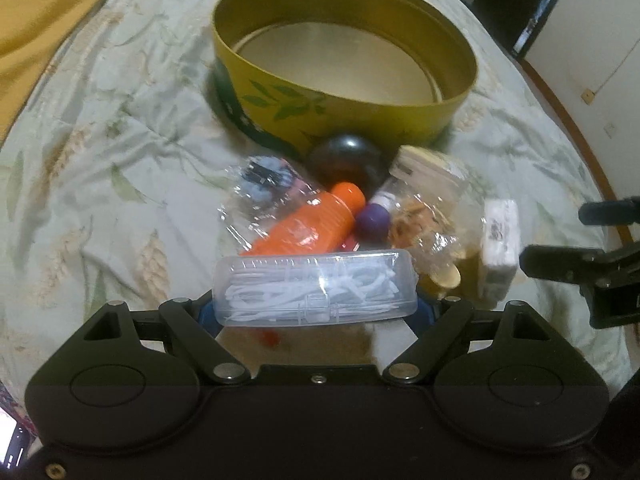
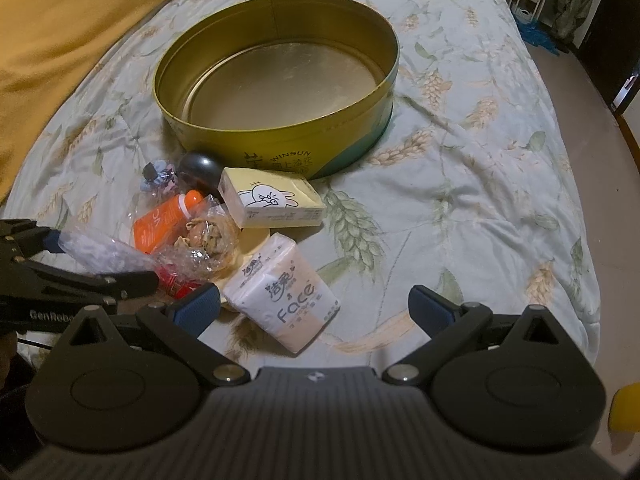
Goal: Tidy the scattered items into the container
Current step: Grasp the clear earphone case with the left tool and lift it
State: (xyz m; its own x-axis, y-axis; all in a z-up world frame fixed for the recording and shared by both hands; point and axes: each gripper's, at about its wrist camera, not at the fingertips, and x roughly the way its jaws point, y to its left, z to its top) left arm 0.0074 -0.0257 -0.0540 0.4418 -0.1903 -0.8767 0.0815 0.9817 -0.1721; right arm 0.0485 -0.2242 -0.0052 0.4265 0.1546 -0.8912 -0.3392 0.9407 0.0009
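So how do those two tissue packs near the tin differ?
The yellow tissue pack shows a cartoon rabbit and lies nearer the tin. The pink-and-white tissue pack reads "Face" and lies nearer the right tongs. Both lie on the bedspread, untouched.

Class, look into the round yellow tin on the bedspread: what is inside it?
Nothing: the yellow tin shows only its bare metal floor in both views. The near wall hides a thin strip of floor behind it. The scattered items lie outside, in front.
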